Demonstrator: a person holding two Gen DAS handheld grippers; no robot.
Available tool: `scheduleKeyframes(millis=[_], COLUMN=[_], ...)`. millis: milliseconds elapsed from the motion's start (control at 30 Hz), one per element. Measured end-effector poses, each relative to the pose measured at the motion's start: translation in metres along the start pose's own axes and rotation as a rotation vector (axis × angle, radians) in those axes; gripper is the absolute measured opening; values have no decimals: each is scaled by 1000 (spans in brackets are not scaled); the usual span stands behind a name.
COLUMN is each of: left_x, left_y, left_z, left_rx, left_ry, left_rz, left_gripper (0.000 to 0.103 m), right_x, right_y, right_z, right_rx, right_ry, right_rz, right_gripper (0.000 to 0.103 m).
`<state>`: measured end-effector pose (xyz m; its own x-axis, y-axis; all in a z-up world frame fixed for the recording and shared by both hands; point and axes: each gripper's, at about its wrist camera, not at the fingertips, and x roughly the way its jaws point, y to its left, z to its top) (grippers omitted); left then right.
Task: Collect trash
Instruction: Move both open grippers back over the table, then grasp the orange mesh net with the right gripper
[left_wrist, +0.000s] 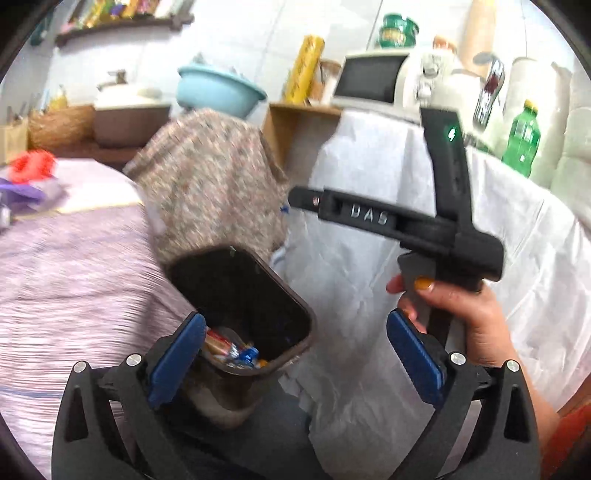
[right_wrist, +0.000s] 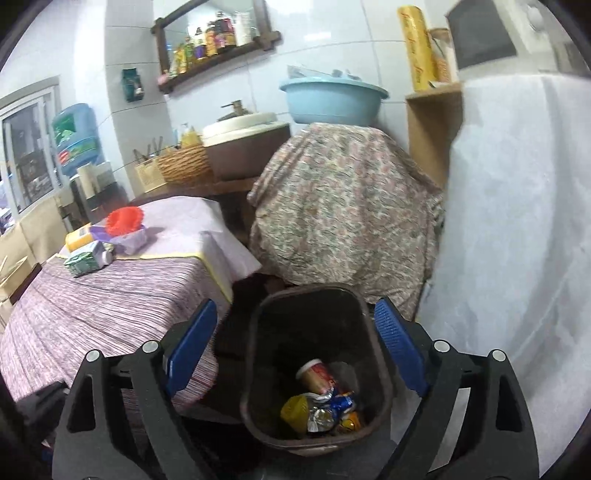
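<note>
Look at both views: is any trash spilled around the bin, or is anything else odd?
Nothing stands out. The bin is upright, with the wrappers and a cup inside it, and no spill shows beside it. Both hand-held grippers, left and right, are open and empty.

Both wrist cameras are looking steeply down from close above into the brown trash bin (left_wrist: 255, 295) (right_wrist: 314, 365), sharing it and the floral-covered stand (left_wrist: 207, 184) (right_wrist: 343, 218) behind.

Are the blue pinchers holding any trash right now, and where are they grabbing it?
No. The left gripper and right gripper are both open and empty, above the brown bin.
</note>
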<state>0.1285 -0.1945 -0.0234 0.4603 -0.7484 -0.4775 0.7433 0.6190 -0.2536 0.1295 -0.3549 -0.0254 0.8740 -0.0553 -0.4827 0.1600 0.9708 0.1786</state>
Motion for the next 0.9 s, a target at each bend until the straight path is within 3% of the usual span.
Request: scheduleKeyframes(millis=[167, 333, 533, 733, 900], left_x=[-45, -82, -126, -153, -154], left_y=[20, 57, 113, 178, 233], left_z=[3, 7, 5, 8, 23], left_rx=[28, 40, 20, -20, 4], left_ry=[-58, -53, -47, -27, 33], left_rz=[102, 216, 359, 512, 540], left_gripper=[97, 97, 97, 97, 97], right_x=[2, 14, 33, 61, 102], right_y=[34, 74, 149, 217, 263], right_z=[8, 15, 28, 40, 64], right_rx=[-29, -40, -161, -283, -330], right_ry=[1, 24, 51, 76, 86], right_rz=[107, 242, 342, 390, 394], right_gripper=[88, 88, 88, 88, 88])
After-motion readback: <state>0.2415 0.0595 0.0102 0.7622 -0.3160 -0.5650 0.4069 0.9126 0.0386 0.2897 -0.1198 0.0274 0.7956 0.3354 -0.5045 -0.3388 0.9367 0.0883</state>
